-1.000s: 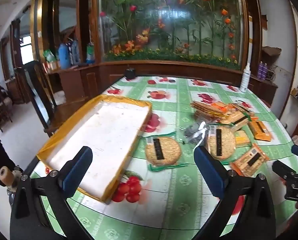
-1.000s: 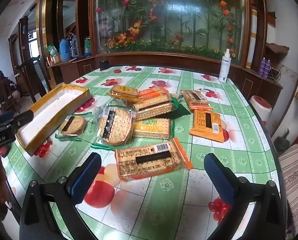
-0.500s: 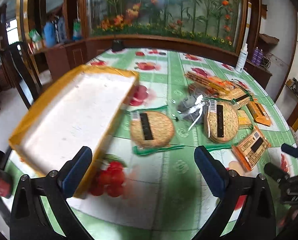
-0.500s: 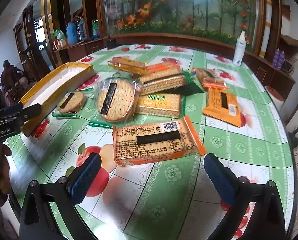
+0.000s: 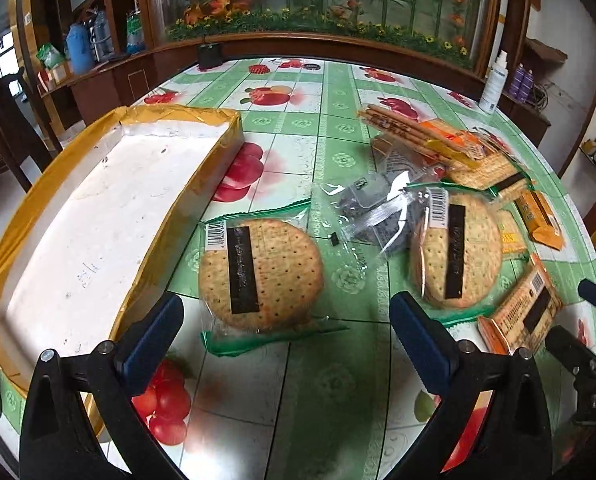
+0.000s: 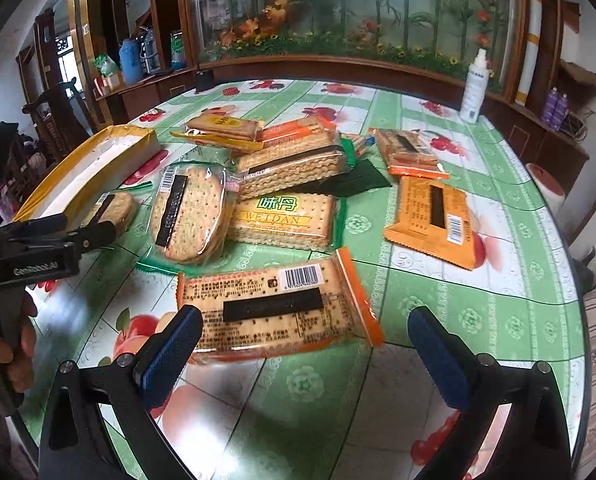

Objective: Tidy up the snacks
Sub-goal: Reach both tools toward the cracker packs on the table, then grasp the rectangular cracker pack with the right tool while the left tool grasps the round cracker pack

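While both grippers hang over the near edge of the table [image 6: 509, 216] with nothing between their fingers, the job looks to be at its first pick: none of the snack packets has reached the box. The left gripper [image 5: 286, 330] stands wide open, its blue pads either side of the round cracker packet [image 5: 260, 272], which lies flat just beside the long side of the yellow-edged box [image 5: 98, 216] at the table's left edge; the box's white floor is bare. The right gripper [image 6: 303, 340] is likewise spread wide, straddling the orange rectangular biscuit packet [image 6: 274, 312] lying flat near the table's front edge, barcode side up.

Farther in sit a second round cracker packet [image 6: 190, 214], a crumpled clear wrapper [image 5: 373, 210] and the yellow WEIDAN packet [image 6: 284, 218], with a tall wafer-like packet [image 6: 294, 164] leaning on the heap behind it. To the right lies another orange packet [image 6: 433, 216], with more flat packets [image 6: 224, 128] beyond, towards the table's middle. A white spray bottle [image 6: 473, 88] stands at the far right edge.

I judge the next move to be lowering the left gripper so the pads reach the cracker packet's sides, closing gently, since crackers break and film slips, then carrying it over the box wall.
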Motion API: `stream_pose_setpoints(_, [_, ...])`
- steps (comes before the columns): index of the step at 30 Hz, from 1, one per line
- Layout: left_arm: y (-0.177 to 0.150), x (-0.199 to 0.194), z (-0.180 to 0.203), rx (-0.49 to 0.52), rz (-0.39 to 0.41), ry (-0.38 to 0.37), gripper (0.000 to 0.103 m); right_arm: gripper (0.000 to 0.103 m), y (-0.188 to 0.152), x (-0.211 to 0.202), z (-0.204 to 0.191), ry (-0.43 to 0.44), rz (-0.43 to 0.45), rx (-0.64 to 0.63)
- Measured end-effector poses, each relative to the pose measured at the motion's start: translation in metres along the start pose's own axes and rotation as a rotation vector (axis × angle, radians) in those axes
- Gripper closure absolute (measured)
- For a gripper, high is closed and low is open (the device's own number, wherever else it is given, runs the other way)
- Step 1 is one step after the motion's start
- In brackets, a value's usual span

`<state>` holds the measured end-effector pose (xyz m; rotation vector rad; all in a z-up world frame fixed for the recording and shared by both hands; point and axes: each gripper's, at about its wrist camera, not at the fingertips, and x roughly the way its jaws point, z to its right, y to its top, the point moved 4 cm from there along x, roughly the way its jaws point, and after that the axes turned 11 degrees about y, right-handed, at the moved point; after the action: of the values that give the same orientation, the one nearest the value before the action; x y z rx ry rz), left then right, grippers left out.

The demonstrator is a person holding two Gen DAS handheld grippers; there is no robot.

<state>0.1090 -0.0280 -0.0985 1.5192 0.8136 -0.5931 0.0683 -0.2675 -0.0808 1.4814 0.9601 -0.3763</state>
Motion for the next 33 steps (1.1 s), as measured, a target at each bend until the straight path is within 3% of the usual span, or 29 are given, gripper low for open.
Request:
stream_pose_setpoints(3, [0.002, 0.002, 0.002, 0.030, -0.004, -0.014, 0.000, 0.000, 0.003, -0.001, -0.008, 0.066, -0.005, -0.039])
stream_pose_setpoints(7, [0.005, 0.002, 0.003, 0.056, -0.010, -0.039, 0.000, 0.000, 0.006, -0.006, -0.027, 0.154, -0.064, -0.254])
stream_pose_setpoints(11, [0.009, 0.004, 0.005, 0.075, -0.019, -0.056, 0.000, 0.000, 0.011, -0.002, -0.053, 0.220, -0.278, -0.590])
stream_pose_setpoints(14, [0.011, 0.008, 0.003, 0.076, -0.032, -0.064, 0.000, 0.000, 0.018, 0.013, -0.058, 0.267, -0.397, -0.738])
stream_pose_setpoints(18, [0.011, 0.016, 0.000, 0.080, -0.073, -0.082, 0.000, 0.000, 0.034, 0.034, -0.055, 0.392, -0.483, -0.770])
stream_pose_setpoints(22, [0.012, 0.020, 0.001, 0.095, -0.095, -0.091, 0.000, 0.000, 0.029, 0.061, -0.048, 0.475, -0.628, -0.782])
stream_pose_setpoints(26, [0.017, 0.028, 0.000, 0.089, -0.117, -0.070, 0.000, 0.000, 0.011, 0.076, -0.042, 0.437, -0.679, -0.809])
stream_pose_setpoints(33, [0.014, 0.046, 0.007, 0.130, -0.151, -0.012, 0.000, 0.000, 0.002, 0.077, -0.034, 0.376, -0.654, -0.751])
